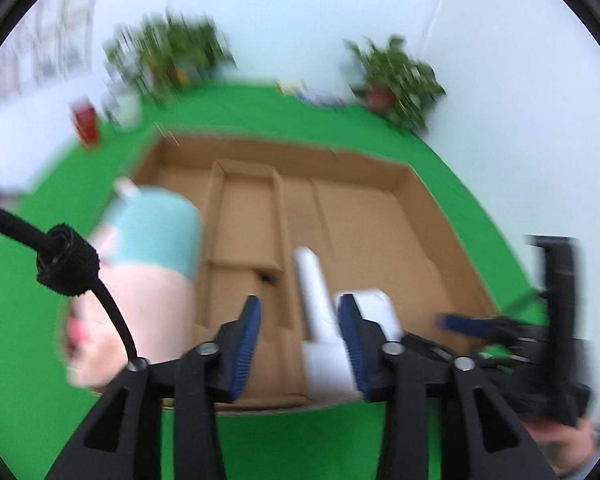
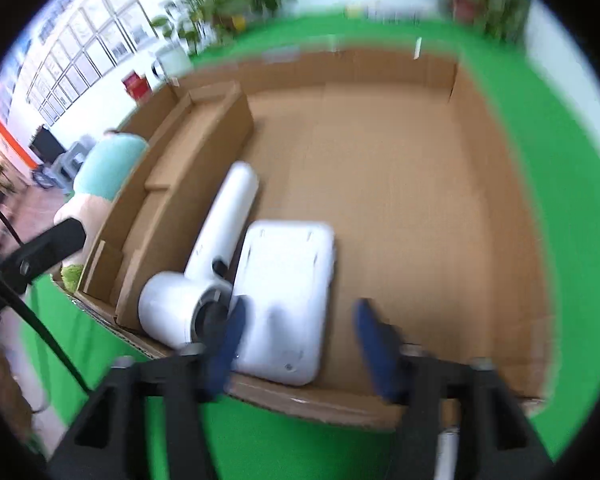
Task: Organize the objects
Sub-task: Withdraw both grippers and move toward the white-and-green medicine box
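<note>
My left tongs (image 1: 298,344) are black plastic arms with cut-out slots, silver screws at the pivots and ribbed blue pads (image 1: 247,346). A black cable (image 1: 114,312) bound with a strap (image 1: 68,260) runs to the left arm. My right tongs (image 2: 300,340) look alike: black arms, blue pads (image 2: 374,344), silver screws.

Surface: green cloth (image 2: 540,200), flat.
Landmark: open cardboard box (image 2: 400,200), resting on the cloth.
Left of box: pink-and-teal container (image 1: 148,264), touching the box wall.
Beyond box: potted plants (image 1: 400,76); red box (image 1: 86,124), blurred.
</note>
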Demonstrator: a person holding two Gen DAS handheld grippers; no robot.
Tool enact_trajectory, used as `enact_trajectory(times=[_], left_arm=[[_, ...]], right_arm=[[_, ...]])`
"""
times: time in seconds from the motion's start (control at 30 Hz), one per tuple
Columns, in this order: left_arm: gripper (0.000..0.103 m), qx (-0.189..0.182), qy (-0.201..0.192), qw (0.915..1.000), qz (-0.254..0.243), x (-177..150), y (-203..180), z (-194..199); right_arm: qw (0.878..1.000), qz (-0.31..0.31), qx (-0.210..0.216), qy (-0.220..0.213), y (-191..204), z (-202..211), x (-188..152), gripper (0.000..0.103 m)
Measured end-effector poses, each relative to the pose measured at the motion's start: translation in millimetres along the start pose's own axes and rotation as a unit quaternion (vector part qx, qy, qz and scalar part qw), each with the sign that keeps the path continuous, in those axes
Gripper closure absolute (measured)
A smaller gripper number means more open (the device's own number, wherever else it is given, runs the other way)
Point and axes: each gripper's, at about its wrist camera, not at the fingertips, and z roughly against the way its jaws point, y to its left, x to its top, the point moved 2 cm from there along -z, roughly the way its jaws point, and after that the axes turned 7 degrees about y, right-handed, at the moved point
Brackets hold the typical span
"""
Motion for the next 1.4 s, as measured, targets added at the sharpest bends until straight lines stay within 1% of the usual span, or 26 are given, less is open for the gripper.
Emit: enact_trajectory(times=[0.03, 0.07, 0.1, 0.13, 0.17, 0.2, 0.27, 0.3, 0.37, 0.47, 0.53, 0.67, 0.77, 0.8, 0.87, 0.9, 0.93, 1.0, 1.03, 1.1, 1.17, 1.23, 1.27, 1.3, 1.4], left_arm=[[0.038, 0.020, -0.020, 0.9996, -0.004, -3, -2, 8], [0.023, 0.040, -0.044, 0.9982, -0.006, -7, -3, 16], [0.015, 0.059, -0.071, 0.9957, -0.004, -12, -3, 26], [0.005, 0.070, -0.097, 0.9928, 0.000, -18, -4, 35], [0.000, 0.076, -0.112, 0.9908, 0.000, -23, -5, 40], [0.000, 0.086, -0.126, 0.9883, -0.003, -29, -7, 44], [0.000, 0.101, -0.124, 0.9872, -0.010, -39, -8, 47], [0.000, 0.103, -0.115, 0.9879, -0.014, -44, -9, 46], [0.000, 0.114, -0.105, 0.9878, -0.017, -56, -11, 47], [0.000, 0.134, -0.114, 0.9842, -0.019, -75, -15, 57], [0.001, 0.143, -0.120, 0.9822, -0.017, -90, -18, 65], [0.001, 0.159, -0.120, 0.9792, -0.037, -109, -26, 76], [0.001, 0.148, -0.118, 0.9811, -0.040, -115, -27, 80], [0.001, 0.146, -0.117, 0.9816, -0.040, -117, -27, 82], [0.002, 0.151, -0.116, 0.9810, -0.040, -122, -28, 84], [0.003, 0.154, -0.115, 0.9806, -0.040, -120, -27, 83], [0.003, 0.156, -0.113, 0.9804, -0.041, -119, -27, 83], [0.003, 0.162, -0.106, 0.9801, -0.045, -120, -27, 81], [0.003, 0.163, -0.102, 0.9801, -0.049, -122, -27, 80], [0.003, 0.164, -0.092, 0.9805, -0.057, -127, -25, 75], [0.003, 0.163, -0.082, 0.9816, -0.057, -134, -21, 71], [0.003, 0.154, -0.068, 0.9845, -0.049, -143, -16, 65], [0.003, 0.147, -0.059, 0.9863, -0.046, -146, -15, 61], [0.003, 0.139, -0.049, 0.9882, -0.043, -151, -14, 57], [0.003, 0.125, -0.035, 0.9908, -0.039, -160, -14, 50]], right_arm=[[0.999, 0.018, -0.016, -0.031, 6, 11, -5, 0.018], [0.998, 0.033, -0.030, -0.053, 12, 20, -10, 0.019], [0.994, 0.047, -0.055, -0.080, 18, 30, -19, 0.018], [0.991, 0.051, -0.072, -0.098, 19, 36, -26, 0.018], [0.987, 0.052, -0.093, -0.124, 23, 45, -35, 0.017], [0.982, 0.049, -0.110, -0.143, 24, 52, -43, 0.017], [0.974, 0.031, -0.143, -0.174, 23, 64, -60, 0.017], [0.973, 0.021, -0.142, -0.183, 21, 69, -68, 0.017], [0.972, 0.006, -0.125, -0.198, 21, 76, -83, 0.016], [0.968, 0.022, -0.125, -0.216, 28, 82, -99, 0.015], [0.967, 0.036, -0.125, -0.221, 34, 84, -103, 0.015], [0.965, 0.037, -0.111, -0.235, 37, 92, -110, 0.015], [0.970, 0.029, -0.088, -0.225, 34, 95, -112, 0.015], [0.970, 0.029, -0.083, -0.228, 32, 99, -113, 0.015], [0.967, 0.037, -0.090, -0.236, 34, 105, -120, 0.014], [0.966, 0.040, -0.098, -0.236, 34, 106, -122, 0.012], [0.966, 0.039, -0.111, -0.229, 32, 104, -122, 0.012], [0.970, 0.032, -0.112, -0.212, 22, 98, -127, 0.012], [0.973, 0.026, -0.111, -0.202, 14, 93, -130, 0.012], [0.975, 0.016, -0.129, -0.179, -5, 83, -140, 0.012], [0.978, 0.001, -0.135, -0.159, -21, 75, -151, 0.012], [0.986, -0.032, -0.109, -0.124, -39, 67, -162, 0.012], [0.989, -0.047, -0.089, -0.111, -46, 65, -168, 0.012], [0.990, -0.056, -0.083, -0.104, -50, 64, -173, 0.012], [0.991, -0.042, -0.096, -0.083, -46, 54, -180, 0.012]])
